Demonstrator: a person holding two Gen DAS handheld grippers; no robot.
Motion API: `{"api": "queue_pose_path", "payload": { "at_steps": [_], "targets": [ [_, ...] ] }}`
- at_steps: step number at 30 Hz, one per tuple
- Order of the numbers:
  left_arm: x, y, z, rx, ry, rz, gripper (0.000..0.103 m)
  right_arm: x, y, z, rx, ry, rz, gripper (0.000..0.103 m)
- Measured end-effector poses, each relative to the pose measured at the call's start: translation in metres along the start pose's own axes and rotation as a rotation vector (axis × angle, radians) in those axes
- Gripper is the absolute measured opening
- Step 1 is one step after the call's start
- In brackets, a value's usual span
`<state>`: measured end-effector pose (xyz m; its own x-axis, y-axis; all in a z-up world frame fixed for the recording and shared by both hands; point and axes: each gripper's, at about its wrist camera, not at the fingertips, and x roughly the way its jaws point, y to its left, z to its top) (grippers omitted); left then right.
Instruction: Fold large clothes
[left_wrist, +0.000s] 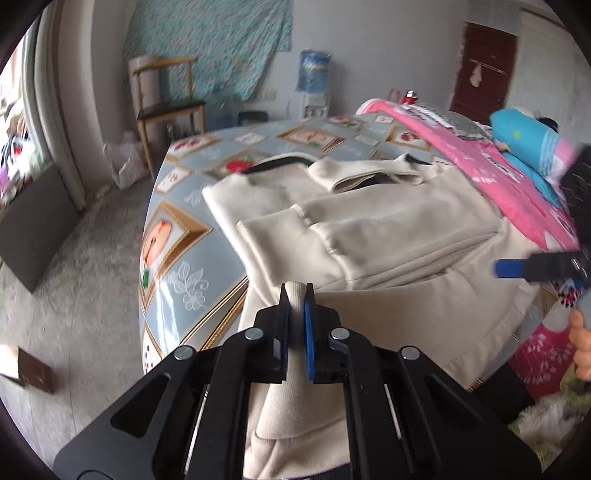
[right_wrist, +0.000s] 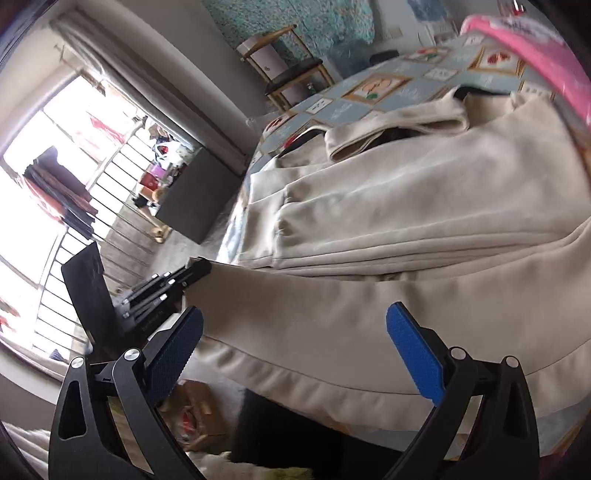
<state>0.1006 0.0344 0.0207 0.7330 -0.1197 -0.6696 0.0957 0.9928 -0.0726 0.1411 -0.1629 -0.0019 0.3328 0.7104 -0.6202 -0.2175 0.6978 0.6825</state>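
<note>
The left tool (left_wrist: 297, 295) pinches the cream coat (left_wrist: 388, 221) hem at the desk (left_wrist: 177, 221) near edge; the right tool (right_wrist: 295, 332) is spread above the hem.

The left gripper (left_wrist: 297, 291) points forward and down, its black fingers drawn almost together and pinching a fold of the cream coat (left_wrist: 388, 229) between the pads. The right gripper (right_wrist: 295, 328) stands with its blue-padded fingers (right_wrist: 413, 354) spread wide, tilted in a roll to one side, its pads touching nothing; the coat's hem lies just ahead of the tips. Seen from the left wrist, one blue finger of the right gripper reaches in from the right.
</note>
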Motion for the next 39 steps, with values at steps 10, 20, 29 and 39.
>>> {"api": "queue_pose_path", "payload": {
  "at_steps": [10, 20, 29, 39],
  "targets": [
    [-0.054, -0.055, -0.028, 0.174, -0.027, -0.093, 0.006, 0.071, -0.020, -0.012, 0.437, 0.251, 0.322, 0.082],
    [-0.058, -0.075, -0.051, 0.230, 0.005, -0.091, 0.008, 0.109, -0.002, -0.034, 0.397, 0.312, 0.225, 0.016],
    [-0.045, -0.088, -0.063, 0.337, -0.015, 0.050, 0.044, 0.108, 0.004, -0.028, 0.361, 0.301, 0.207, 0.008],
    [-0.019, -0.079, -0.057, 0.339, 0.016, 0.033, 0.030, 0.098, 0.002, -0.026, 0.345, 0.272, 0.223, 0.008]
  ]
}}
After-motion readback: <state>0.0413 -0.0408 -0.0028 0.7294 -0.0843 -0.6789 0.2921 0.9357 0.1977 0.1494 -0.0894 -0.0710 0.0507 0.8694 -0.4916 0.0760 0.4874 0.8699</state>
